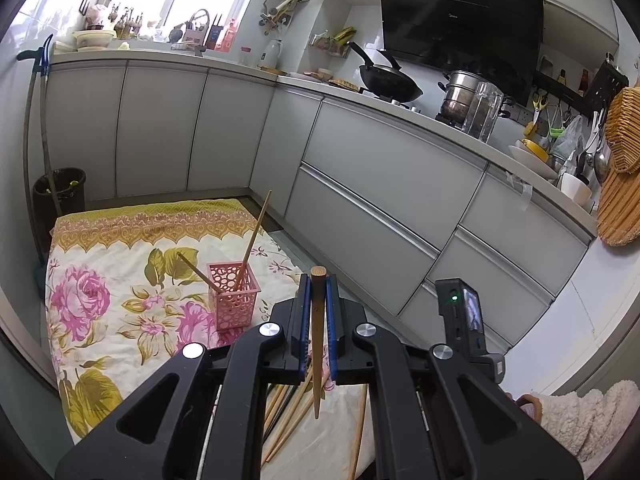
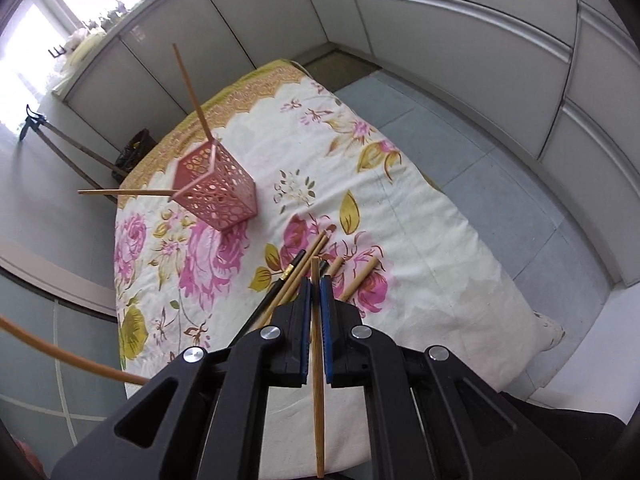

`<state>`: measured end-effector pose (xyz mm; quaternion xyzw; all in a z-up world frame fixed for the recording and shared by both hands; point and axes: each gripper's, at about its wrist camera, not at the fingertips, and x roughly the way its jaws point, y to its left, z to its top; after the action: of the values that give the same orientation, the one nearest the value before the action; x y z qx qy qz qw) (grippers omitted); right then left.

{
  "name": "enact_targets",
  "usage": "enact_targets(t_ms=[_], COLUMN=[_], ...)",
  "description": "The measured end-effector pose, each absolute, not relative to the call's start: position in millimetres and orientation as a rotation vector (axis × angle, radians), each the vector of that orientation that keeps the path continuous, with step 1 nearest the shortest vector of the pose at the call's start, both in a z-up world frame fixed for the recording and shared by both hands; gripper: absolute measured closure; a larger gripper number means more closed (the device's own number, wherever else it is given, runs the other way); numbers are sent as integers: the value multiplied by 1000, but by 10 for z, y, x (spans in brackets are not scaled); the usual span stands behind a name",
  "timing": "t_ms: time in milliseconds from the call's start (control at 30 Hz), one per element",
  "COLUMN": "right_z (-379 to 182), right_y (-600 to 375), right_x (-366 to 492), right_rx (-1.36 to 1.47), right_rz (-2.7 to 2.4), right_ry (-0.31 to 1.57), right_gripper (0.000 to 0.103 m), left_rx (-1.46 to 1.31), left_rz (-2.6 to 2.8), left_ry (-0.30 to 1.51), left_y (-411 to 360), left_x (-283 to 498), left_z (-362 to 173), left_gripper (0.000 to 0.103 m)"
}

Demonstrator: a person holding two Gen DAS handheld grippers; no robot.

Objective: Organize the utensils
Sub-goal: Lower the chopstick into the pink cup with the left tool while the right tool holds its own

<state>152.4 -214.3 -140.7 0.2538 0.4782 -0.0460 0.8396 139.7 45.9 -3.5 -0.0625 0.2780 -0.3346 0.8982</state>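
Observation:
A pink perforated holder (image 1: 233,297) (image 2: 216,193) stands on a floral cloth with two wooden chopsticks leaning out of it. My left gripper (image 1: 318,280) is shut on a dark brown chopstick (image 1: 317,340), held above the cloth to the right of the holder. My right gripper (image 2: 315,282) is shut on a light wooden chopstick (image 2: 317,368), raised over a loose pile of chopsticks (image 2: 304,268) on the cloth, in front of the holder. Several of that pile also show below my left gripper as loose chopsticks (image 1: 286,408).
The floral cloth (image 2: 420,240) covers a low table beside grey kitchen cabinets (image 1: 380,184). A black bin (image 1: 59,190) and long-handled tools stand in the far corner. The counter holds a wok (image 1: 390,80), pots and dishes. A fluffy white sleeve (image 1: 592,416) is at lower right.

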Motion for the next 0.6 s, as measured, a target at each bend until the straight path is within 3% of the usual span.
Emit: enact_targets(t_ms=[600], right_z=[32], right_y=[-2528], right_x=[1305], right_rx=[538], right_rz=[32], right_ry=[683], right_gripper=[98], left_rx=[-102], left_rz=[-570], left_ry=[462], left_y=[29], left_x=[1748], left_z=[539], left_gripper=[97])
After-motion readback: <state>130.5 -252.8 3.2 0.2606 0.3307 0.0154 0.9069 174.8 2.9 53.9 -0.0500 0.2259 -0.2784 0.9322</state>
